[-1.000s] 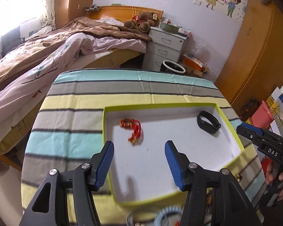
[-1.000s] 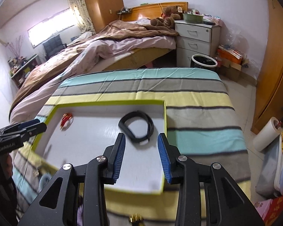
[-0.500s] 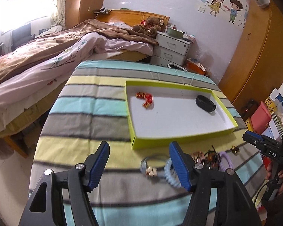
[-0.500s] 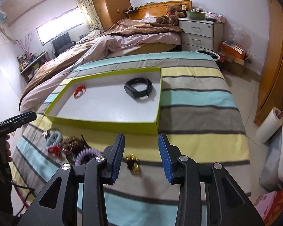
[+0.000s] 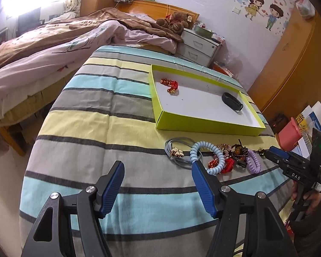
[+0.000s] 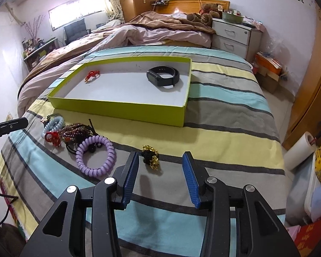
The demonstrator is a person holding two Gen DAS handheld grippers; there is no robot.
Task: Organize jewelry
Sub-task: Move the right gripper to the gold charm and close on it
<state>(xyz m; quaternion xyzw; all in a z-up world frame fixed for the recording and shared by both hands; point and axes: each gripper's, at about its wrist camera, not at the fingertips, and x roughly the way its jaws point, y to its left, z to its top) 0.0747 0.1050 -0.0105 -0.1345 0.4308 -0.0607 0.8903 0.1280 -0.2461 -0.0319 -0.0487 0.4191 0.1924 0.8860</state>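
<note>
A lime-green tray lies on the striped table. In it are a red beaded bracelet and a black wristband. In front of the tray lies a pile of jewelry: a grey cord with a gold charm, a light-blue coil band, dark beads, a purple coil band and a gold-black piece. My left gripper is open and empty, near the blue coil. My right gripper is open and empty, just short of the gold-black piece.
The table has a striped cloth. A bed stands to the left and behind. White drawers stand at the back. A paper roll and boxes stand on the floor at the right.
Both grippers have pulled back from above the tray toward the table's near edge. The jewelry pile has come into view. Both stay open.
</note>
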